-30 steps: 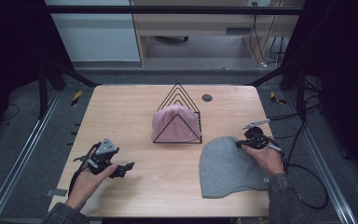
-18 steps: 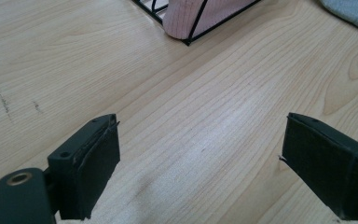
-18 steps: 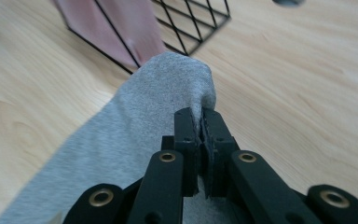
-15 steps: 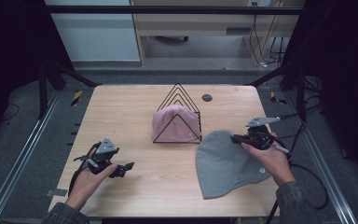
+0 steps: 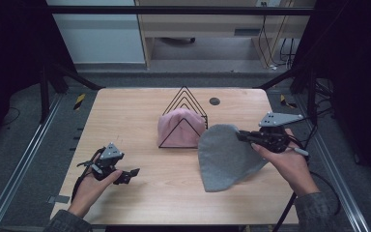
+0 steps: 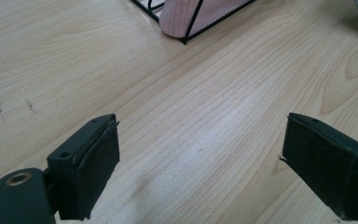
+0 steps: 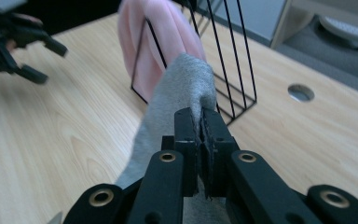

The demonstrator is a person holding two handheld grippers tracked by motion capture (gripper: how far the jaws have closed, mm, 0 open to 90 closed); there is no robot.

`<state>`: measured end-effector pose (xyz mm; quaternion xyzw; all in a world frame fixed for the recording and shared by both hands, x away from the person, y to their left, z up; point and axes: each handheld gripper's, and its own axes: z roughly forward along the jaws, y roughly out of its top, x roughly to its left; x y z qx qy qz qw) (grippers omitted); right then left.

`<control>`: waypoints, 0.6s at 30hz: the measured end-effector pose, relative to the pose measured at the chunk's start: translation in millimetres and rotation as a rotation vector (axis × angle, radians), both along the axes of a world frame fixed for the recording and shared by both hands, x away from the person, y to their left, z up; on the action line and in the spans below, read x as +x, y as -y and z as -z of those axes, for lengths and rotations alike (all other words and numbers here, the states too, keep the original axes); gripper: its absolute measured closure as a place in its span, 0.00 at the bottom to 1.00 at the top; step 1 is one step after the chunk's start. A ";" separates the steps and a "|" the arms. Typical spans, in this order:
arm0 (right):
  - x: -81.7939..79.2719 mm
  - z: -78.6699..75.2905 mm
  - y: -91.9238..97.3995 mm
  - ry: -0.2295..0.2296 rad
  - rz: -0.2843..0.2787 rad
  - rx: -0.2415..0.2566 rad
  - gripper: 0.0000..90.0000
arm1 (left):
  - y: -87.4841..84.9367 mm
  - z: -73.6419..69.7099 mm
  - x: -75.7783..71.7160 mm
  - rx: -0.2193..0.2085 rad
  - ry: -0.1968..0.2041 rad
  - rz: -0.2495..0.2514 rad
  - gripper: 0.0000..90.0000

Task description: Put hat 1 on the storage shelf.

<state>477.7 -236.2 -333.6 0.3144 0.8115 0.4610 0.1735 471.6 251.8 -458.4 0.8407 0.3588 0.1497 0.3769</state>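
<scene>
My right gripper is shut on the edge of a grey knitted hat, which hangs lifted from the table just right of a black wire rack. A pink hat sits in the rack's front slot. My left gripper rests low over the wooden table at the front left, open, with nothing between its jaws.
A round cable hole lies in the table behind the rack. Metal frame rails run along both sides of the table. A cable trails from the right gripper off the table's right edge.
The right gripper has lifted the grey hat by its edge and carried it left toward the rack. The left gripper has stayed put.
</scene>
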 end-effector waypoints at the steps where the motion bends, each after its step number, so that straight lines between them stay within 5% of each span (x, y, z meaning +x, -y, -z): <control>1: 0.0 0.0 0.0 0.000 0.000 0.000 0.96 | 0.0 0.0 0.0 0.000 0.000 0.000 0.11; 12: -14.8 -59.9 -7.8 0.112 -0.047 0.041 0.96 | 2.9 0.1 -1.3 -0.001 -0.004 0.017 0.11; 18: -14.1 -71.1 -11.8 0.122 -0.055 0.046 0.96 | 3.4 -1.1 -2.1 -0.009 0.000 0.022 0.11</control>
